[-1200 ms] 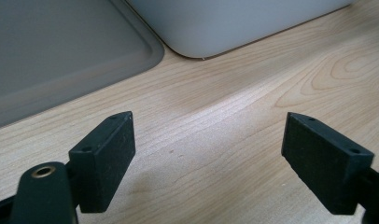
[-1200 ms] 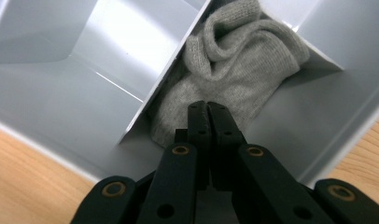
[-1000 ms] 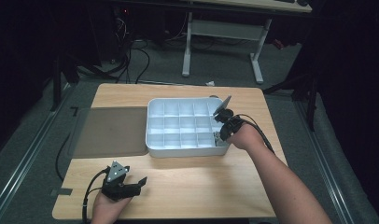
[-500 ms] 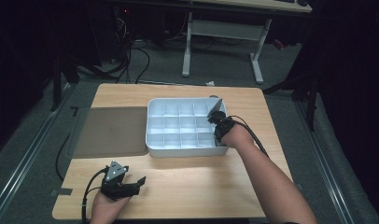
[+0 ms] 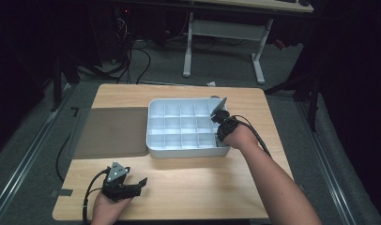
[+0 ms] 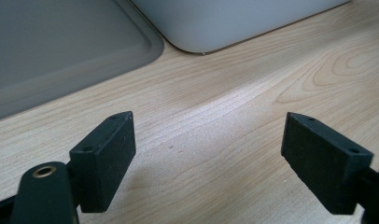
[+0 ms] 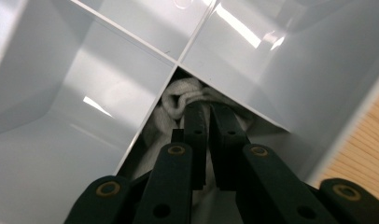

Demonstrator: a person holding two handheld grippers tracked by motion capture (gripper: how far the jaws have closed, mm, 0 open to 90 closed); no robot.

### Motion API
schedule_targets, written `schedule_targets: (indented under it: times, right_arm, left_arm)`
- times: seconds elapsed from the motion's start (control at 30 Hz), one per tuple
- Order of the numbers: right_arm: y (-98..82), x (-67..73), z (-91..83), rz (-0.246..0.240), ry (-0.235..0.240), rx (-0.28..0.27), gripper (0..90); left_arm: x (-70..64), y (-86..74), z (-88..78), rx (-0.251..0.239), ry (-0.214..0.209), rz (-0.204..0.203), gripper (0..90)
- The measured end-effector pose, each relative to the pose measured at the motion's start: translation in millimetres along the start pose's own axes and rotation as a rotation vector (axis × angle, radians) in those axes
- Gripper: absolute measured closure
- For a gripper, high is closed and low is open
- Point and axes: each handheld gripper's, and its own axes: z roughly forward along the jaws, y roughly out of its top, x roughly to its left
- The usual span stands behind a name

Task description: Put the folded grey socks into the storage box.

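1. High view: right gripper [image 5: 220, 127] dipped into the white tray [image 5: 153, 123] at centre right, near its right wall; left gripper [image 5: 131, 186] resting on the table [image 5: 202, 183] at lower left.
2. Left gripper view: jaws spread wide over bare wood, nothing between.
3. Right gripper view: jaws nearly together, just been easing apart, tips on a white cloth [image 7: 178, 95] in a tray compartment at centre frame.

A white cloth [image 7: 180, 100] lies crumpled in a compartment at the near right corner of the white, gridded tray [image 5: 156, 140], which sits flat on the table [image 5: 193, 187].
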Motion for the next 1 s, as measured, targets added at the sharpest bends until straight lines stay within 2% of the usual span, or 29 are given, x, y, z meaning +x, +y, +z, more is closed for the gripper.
schedule_targets:
  times: [0.1, 0.3, 0.47, 0.63, 0.8, 1.0]
  right_arm:
    - [-5.4, -2.4, -14.1, -0.013, 0.021, -0.049, 84.6]
    - [-18.8, -7.4, -36.0, 0.003, 0.050, -0.144, 80.0]
    - [-33.2, -6.9, -47.4, -0.001, 0.042, -0.215, 77.0]
    - [-49.8, -4.4, -52.4, -0.003, 0.055, -0.278, 75.8]
    - [-66.6, -5.9, -51.7, 0.027, 0.075, -0.356, 73.4]
    - [-85.5, -6.4, -48.7, 0.041, 0.088, -0.410, 69.4]
  left_arm:
    - [-0.3, 0.0, 0.9, 0.000, -0.002, -0.006, 18.2]
    - [-0.6, 0.0, 0.9, 0.002, -0.003, -0.002, 18.2]
    - [-0.5, -0.6, 0.3, 0.009, -0.001, 0.003, 18.2]
    - [-0.5, -1.6, -1.4, 0.005, 0.000, -0.003, 18.2]
    - [0.4, -1.4, -2.3, 0.002, 0.003, -0.006, 18.2]
    - [0.8, -0.9, -0.7, 0.005, 0.003, -0.007, 18.2]
